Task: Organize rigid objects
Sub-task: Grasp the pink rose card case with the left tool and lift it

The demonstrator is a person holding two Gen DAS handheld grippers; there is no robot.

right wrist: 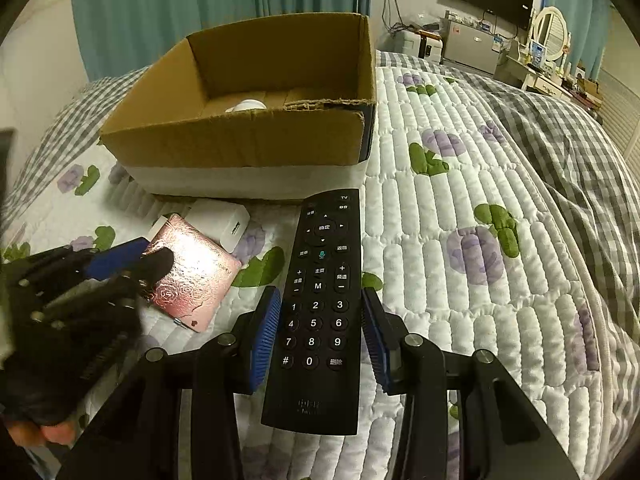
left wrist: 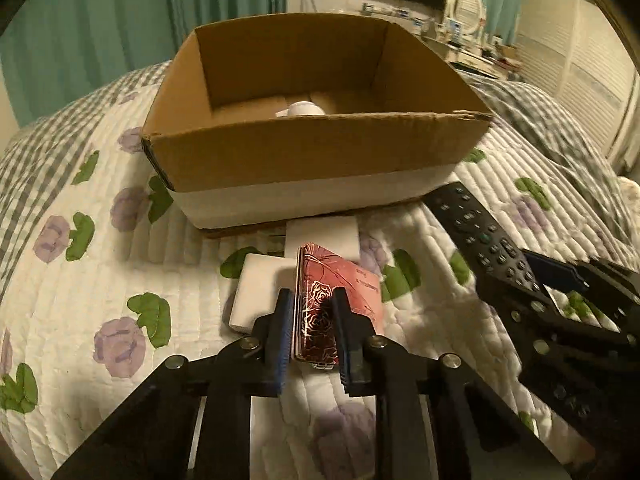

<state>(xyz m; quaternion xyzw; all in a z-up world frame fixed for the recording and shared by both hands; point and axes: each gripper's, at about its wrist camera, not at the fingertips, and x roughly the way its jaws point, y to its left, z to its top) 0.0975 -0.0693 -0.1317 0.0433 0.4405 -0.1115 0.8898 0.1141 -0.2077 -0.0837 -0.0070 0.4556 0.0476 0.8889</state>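
My left gripper clamped on pink rose-patterned case, my right gripper open astride black remote, cardboard box beyond on quilt.

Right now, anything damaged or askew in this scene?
Yes, minor. The cardboard box has a ragged, torn top edge on its near wall toward the right corner. The pink rose-patterned case lies askew, overlapping a white charger block. The remote lies flat and looks intact.
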